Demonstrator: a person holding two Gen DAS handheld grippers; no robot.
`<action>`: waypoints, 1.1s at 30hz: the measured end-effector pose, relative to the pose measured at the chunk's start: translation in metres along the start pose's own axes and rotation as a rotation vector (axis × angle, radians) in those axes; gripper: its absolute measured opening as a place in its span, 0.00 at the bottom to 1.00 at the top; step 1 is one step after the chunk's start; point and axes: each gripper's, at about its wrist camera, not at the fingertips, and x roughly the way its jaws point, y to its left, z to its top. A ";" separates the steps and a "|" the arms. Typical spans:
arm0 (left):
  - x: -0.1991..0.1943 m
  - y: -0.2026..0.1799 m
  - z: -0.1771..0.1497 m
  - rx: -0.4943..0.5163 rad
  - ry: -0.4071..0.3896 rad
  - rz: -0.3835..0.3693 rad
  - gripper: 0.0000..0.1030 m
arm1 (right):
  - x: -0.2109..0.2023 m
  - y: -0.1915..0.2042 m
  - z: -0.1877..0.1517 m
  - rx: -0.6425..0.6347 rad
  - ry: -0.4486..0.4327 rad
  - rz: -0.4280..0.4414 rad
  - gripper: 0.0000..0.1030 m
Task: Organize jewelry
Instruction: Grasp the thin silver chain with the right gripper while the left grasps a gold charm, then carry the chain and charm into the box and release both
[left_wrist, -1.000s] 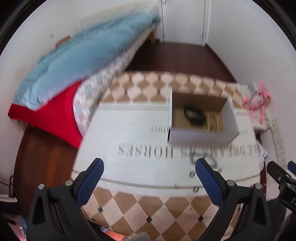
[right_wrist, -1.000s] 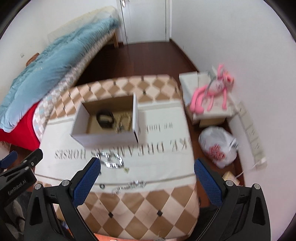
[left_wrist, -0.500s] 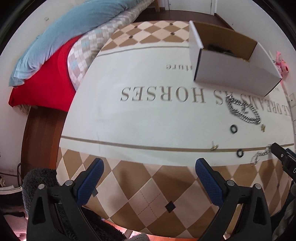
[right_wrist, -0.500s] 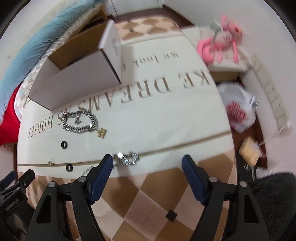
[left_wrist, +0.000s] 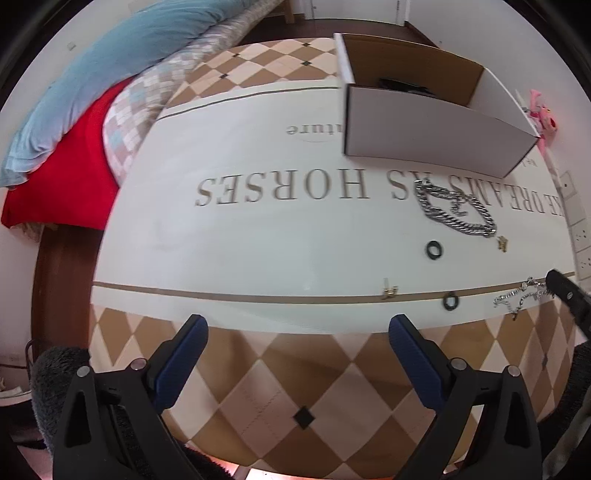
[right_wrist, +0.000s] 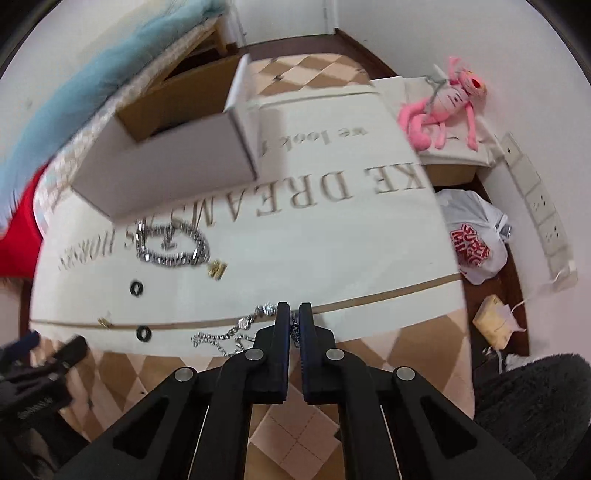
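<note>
My right gripper (right_wrist: 294, 309) is shut on a thin silver bracelet (right_wrist: 236, 331) that lies near the front of the printed cloth; the bracelet also shows in the left wrist view (left_wrist: 519, 298). My left gripper (left_wrist: 297, 326) is open and empty above the checkered front edge. A thick silver chain (left_wrist: 456, 211) lies in front of the open white box (left_wrist: 428, 125), which holds dark items. Two black rings (left_wrist: 434, 250) (left_wrist: 451, 301) and two small gold pieces (left_wrist: 388, 291) (left_wrist: 502, 243) lie on the cloth. The chain also shows in the right wrist view (right_wrist: 171, 245).
A blue blanket and red cover (left_wrist: 74, 110) lie on the bed at the left. A pink plush toy (right_wrist: 447, 103) sits on a side stand at the right. A white plastic bag (right_wrist: 472, 236) and wall sockets (right_wrist: 543, 206) are beside the table.
Both grippers have dropped closer to the table. My right gripper has closed from wide open onto the thin silver bracelet. My left gripper stays open.
</note>
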 end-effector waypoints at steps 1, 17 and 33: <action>0.001 -0.002 0.000 -0.001 0.006 -0.019 0.89 | -0.002 -0.006 0.003 0.013 -0.005 0.013 0.05; 0.007 -0.049 0.002 0.048 0.006 -0.087 0.44 | -0.010 -0.022 0.011 0.048 -0.024 0.014 0.05; -0.010 -0.050 0.003 0.100 -0.042 -0.097 0.06 | -0.020 -0.019 0.017 0.049 -0.044 0.043 0.05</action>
